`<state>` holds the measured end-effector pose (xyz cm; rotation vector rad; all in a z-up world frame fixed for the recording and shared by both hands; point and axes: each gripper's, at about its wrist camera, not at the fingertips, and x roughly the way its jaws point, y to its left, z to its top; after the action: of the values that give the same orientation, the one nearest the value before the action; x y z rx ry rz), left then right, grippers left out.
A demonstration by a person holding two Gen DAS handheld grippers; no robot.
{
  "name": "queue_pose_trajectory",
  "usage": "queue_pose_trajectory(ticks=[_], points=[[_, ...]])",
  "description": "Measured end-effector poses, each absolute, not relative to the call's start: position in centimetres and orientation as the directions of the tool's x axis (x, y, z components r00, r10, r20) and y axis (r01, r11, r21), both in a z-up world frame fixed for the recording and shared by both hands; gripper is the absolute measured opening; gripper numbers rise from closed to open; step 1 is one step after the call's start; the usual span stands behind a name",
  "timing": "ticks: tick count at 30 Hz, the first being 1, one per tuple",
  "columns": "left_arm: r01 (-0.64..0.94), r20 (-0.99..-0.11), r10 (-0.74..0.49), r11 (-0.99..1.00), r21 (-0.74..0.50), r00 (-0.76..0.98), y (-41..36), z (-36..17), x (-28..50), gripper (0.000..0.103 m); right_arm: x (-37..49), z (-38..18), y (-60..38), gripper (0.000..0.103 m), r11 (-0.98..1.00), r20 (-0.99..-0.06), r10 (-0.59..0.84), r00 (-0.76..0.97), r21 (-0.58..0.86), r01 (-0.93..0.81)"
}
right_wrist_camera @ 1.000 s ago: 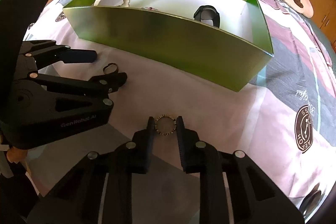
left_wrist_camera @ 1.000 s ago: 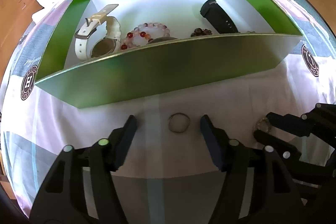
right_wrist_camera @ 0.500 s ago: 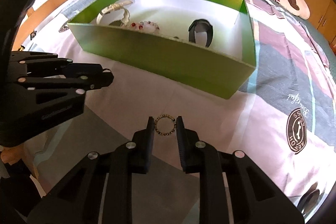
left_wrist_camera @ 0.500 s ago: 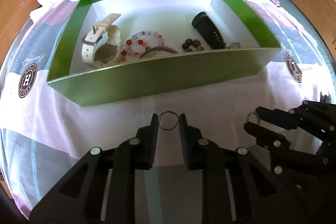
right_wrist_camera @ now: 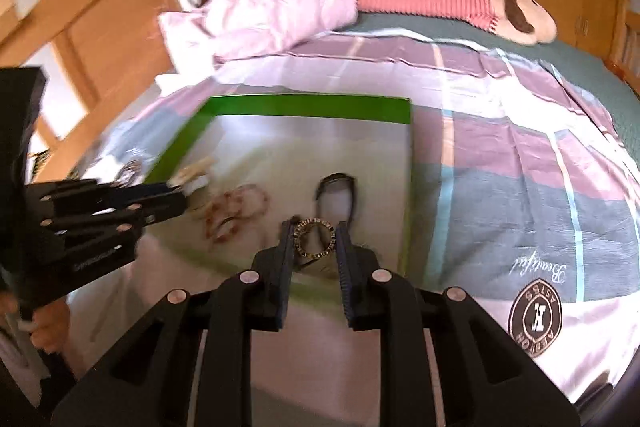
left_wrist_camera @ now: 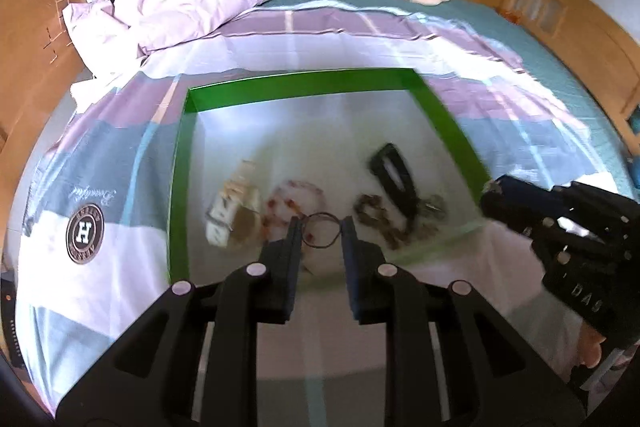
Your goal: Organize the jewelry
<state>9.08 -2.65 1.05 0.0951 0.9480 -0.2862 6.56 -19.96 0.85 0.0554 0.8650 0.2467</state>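
Left wrist view: the left gripper (left_wrist_camera: 321, 227) is clamped on a thin dark ring (left_wrist_camera: 321, 235), held above the green box (left_wrist_camera: 304, 83). Inside the box, blurred, a white watch (left_wrist_camera: 232, 215) lies at 9 o'clock of the ring, a beaded bracelet (left_wrist_camera: 296, 197) at 10 o'clock and a black band (left_wrist_camera: 394, 179) at 2 o'clock.

Right wrist view: the right gripper (right_wrist_camera: 313, 233) is clamped on a gold-and-dark ring (right_wrist_camera: 313, 237) over the box's near right part, the black band just beyond at 12 o'clock. The left gripper reaches in from 9 o'clock.
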Motion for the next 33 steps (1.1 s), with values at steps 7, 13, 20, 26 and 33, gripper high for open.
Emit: queue_pose_trajectory(ticks=[7,13,20,26,33], points=[[0.225,-0.86,-0.137,0.974,-0.027,0.492,-1.6,-1.9,12.8,0.02,9.2,-2.0,-19.5,0.021,0.976,-0.786,0.212,0.581,0.14,-0.168],[0.214,-0.852,-0.112,0.977,0.001,0.511,-1.5,-2.0,12.8,0.02,9.0,-2.3,-18.9,0.021,0.976,-0.782,0.21,0.587,0.127,-0.179],[0.23,-0.838,-0.108,0.973,0.021,0.535,-2.1,-1.5,11.8,0.035,8.5,-1.8,-18.7,0.06,0.976,-0.77,0.208,0.603,0.124,-0.179],[0.235,-0.818,-0.074,0.969,0.076,0.571,-2.5,-1.1,11.2,0.055,7.8,-0.6,-18.9,0.073,0.974,-0.735,0.225,0.639,0.145,-0.176],[0.172,-0.78,-0.043,0.981,0.084,0.625,-1.7,0.1,10.2,0.086,6.5,0.9,-18.7,0.099,0.99,-0.689,0.134,0.712,0.06,-0.128]])
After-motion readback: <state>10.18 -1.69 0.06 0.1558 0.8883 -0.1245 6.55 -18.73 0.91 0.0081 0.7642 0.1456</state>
